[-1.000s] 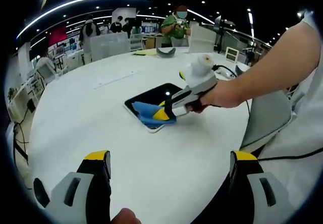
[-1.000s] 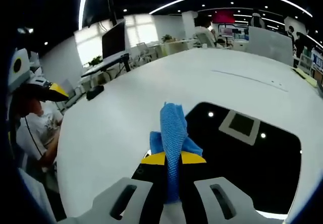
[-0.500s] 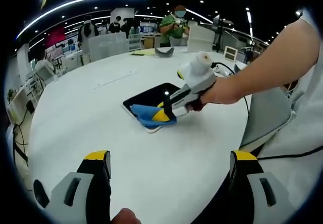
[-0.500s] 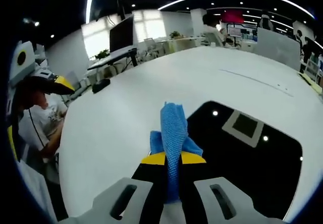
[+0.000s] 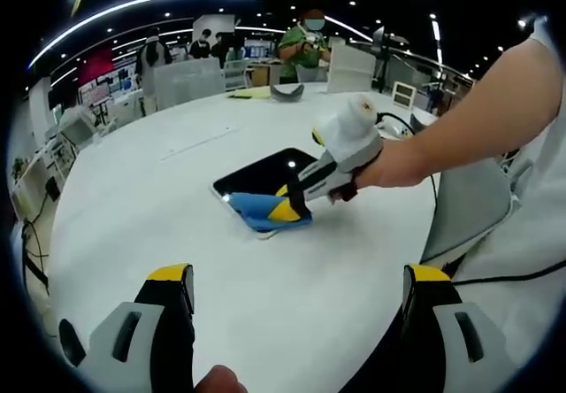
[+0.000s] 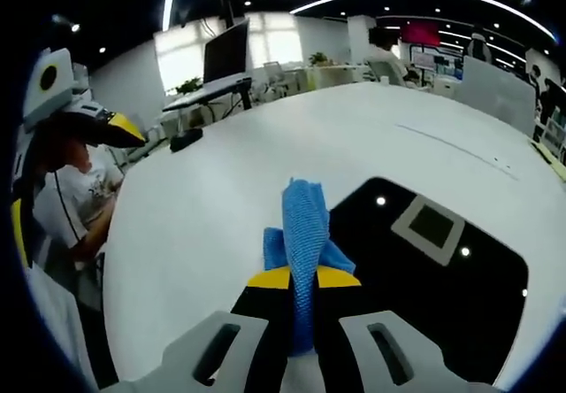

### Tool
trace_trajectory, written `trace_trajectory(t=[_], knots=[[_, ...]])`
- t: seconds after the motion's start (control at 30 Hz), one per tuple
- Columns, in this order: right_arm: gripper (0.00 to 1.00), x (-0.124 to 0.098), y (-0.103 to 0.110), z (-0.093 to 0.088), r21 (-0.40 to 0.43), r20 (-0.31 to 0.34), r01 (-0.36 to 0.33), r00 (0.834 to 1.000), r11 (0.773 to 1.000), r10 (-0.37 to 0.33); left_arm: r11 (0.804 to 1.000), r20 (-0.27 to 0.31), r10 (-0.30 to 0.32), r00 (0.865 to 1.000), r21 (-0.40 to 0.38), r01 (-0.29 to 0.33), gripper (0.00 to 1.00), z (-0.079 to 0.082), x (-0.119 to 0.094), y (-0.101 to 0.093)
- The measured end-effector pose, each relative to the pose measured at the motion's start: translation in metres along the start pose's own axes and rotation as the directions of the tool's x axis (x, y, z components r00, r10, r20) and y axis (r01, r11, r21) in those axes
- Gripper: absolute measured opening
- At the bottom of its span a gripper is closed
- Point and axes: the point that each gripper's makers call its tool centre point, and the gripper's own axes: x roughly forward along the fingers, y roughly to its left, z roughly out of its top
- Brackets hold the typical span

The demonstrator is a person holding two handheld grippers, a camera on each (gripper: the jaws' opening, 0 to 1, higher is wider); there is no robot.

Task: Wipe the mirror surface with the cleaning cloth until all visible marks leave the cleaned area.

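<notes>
A dark rectangular mirror (image 5: pixel 262 171) (image 6: pixel 442 269) lies flat on the round white table (image 5: pixel 159 198) and reflects ceiling lights. A blue cleaning cloth (image 5: pixel 256 207) (image 6: pixel 303 234) rests on the mirror's near corner, pinched in my right gripper (image 5: pixel 287 209) (image 6: pixel 303 280), which is shut on it. A person's hand holds that gripper from the right in the left gripper view. My left gripper (image 5: pixel 296 300) hovers low over the table's near edge, its yellow-tipped jaws wide apart and holding nothing.
A grey chair back (image 5: pixel 473 203) stands at the table's right edge. A white box (image 5: pixel 188 79) and small items sit at the far side, with people standing beyond. A seated person (image 6: pixel 66 207) is at the left in the right gripper view.
The right gripper has slid the cloth a little toward the mirror's near-left corner. The left gripper has stayed still and open.
</notes>
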Motion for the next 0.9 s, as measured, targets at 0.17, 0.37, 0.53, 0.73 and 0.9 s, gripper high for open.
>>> trace_trajectory(t=[0.17, 0.37, 0.53, 0.73, 0.9], knots=[[0.03, -0.005, -0.002, -0.003, 0.011, 0.013, -0.006, 1.000, 1.000, 0.006, 1.000, -0.014, 0.000, 1.000, 0.007, 0.000, 0.99, 0.000, 0.002, -0.003], [0.03, -0.009, -0.004, -0.006, 0.006, 0.025, -0.007, 1.000, 1.000, 0.007, 1.000, -0.017, -0.005, 1.000, 0.009, 0.006, 0.99, 0.002, 0.004, -0.006], [0.03, -0.013, -0.008, -0.008, 0.014, 0.034, -0.002, 0.999, 1.000, 0.001, 1.000, -0.021, -0.007, 1.000, 0.014, 0.007, 0.99, 0.005, 0.005, -0.007], [0.03, -0.020, -0.014, -0.012, 0.037, 0.037, 0.004, 0.999, 0.999, -0.005, 1.000, -0.019, -0.007, 1.000, 0.016, 0.007, 0.99, 0.010, 0.008, -0.010], [0.03, -0.030, -0.025, -0.019, 0.037, 0.037, 0.024, 0.999, 0.999, -0.025, 1.000, -0.016, -0.010, 1.000, 0.019, 0.010, 0.99, 0.013, 0.011, -0.014]])
